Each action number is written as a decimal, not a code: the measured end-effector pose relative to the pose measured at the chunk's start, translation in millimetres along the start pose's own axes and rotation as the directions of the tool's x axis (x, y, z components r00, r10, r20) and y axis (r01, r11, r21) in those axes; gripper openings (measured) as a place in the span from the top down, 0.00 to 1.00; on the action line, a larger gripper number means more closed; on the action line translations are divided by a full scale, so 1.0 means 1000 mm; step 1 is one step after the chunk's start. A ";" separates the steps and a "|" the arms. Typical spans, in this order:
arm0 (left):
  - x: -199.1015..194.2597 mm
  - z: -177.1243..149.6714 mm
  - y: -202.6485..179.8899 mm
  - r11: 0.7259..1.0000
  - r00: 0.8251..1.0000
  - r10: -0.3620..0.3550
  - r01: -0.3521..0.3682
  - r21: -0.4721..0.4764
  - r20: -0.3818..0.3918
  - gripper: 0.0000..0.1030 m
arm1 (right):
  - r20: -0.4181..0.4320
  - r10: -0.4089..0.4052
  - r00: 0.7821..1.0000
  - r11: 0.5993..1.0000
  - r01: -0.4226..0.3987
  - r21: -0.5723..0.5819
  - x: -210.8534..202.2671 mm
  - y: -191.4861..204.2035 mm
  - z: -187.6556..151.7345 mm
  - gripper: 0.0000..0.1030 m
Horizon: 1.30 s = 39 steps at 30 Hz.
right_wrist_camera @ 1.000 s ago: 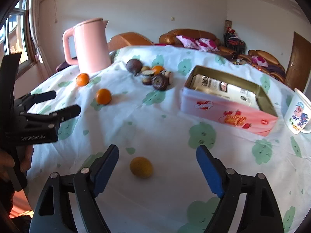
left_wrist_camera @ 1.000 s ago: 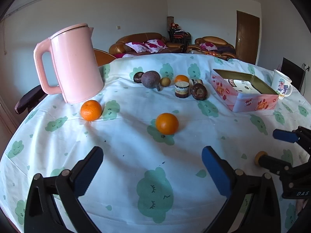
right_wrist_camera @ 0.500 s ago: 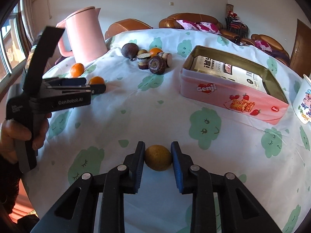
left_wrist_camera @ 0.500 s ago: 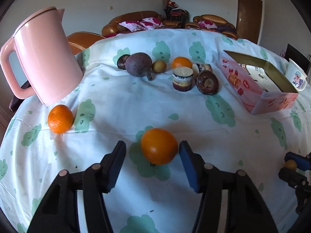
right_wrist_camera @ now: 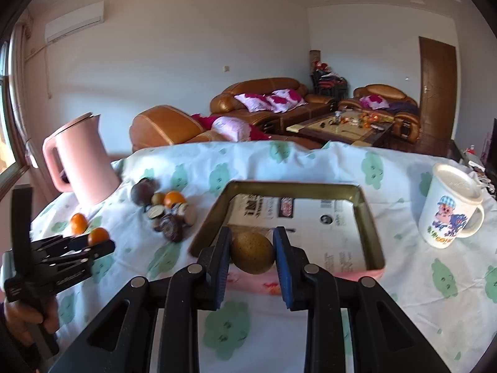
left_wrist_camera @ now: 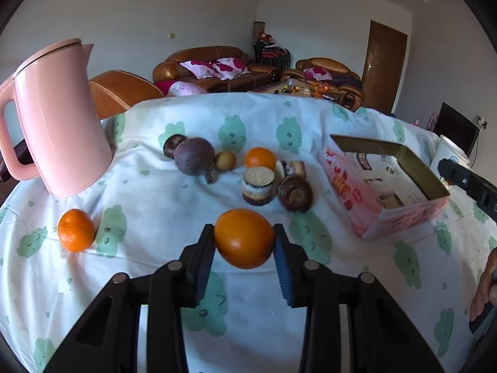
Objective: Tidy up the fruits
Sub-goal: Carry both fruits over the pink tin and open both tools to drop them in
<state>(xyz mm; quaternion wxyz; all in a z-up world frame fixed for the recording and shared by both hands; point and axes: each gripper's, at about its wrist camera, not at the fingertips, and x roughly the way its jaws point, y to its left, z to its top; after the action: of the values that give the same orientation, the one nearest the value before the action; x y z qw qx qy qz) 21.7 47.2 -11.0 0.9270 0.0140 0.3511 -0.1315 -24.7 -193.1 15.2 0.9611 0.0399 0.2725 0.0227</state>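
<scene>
The orange point(left_wrist_camera: 243, 238) is now sitting clamped in the left gripper point(left_wrist_camera: 243, 250), whose jaws have just been closing, above the desk point(left_wrist_camera: 174, 205). The right gripper point(right_wrist_camera: 252, 256), clamping the brown fruit point(right_wrist_camera: 252, 252), is nearing the tin point(right_wrist_camera: 371, 227); both look ready for boxing.

I see a glossy, finely dimpled orange point(left_wrist_camera: 243, 237) between ribbed blue rubbery pads point(left_wrist_camera: 203, 267) on matt black plastic arms. My other grip holds a dull, speckled yellow-brown fruit point(right_wrist_camera: 252, 252). The tablecloth point(left_wrist_camera: 161, 205) is soft, creased printed cloth. The kettle point(left_wrist_camera: 59, 118) looks like smooth satin pink plastic. The box point(right_wrist_camera: 369, 236) has a brassy metal rim and paper inside; the mug point(right_wrist_camera: 450, 208) is glossy.
</scene>
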 end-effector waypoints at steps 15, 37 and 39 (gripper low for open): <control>0.058 0.052 -0.145 0.976 0.983 -0.183 0.179 0.124 0.014 0.62 | -0.076 -0.137 0.988 0.977 0.148 0.155 0.053 -0.078 0.002 0.71; 0.085 0.042 -0.159 0.989 0.996 -0.088 0.089 0.121 -0.009 0.42 | -0.102 -0.120 0.987 0.974 0.137 0.178 0.062 -0.084 -0.004 0.62; 0.082 0.043 -0.155 0.991 0.997 -0.077 0.076 0.111 0.008 0.34 | -0.094 -0.119 0.988 0.972 0.135 0.194 0.059 -0.086 -0.005 0.61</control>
<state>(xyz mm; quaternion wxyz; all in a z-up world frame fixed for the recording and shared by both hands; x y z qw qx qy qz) 68.7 -126.7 -22.2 0.9212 0.0510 0.3379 -0.1862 25.1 -274.3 -27.5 0.9397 0.1177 0.3144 -0.0648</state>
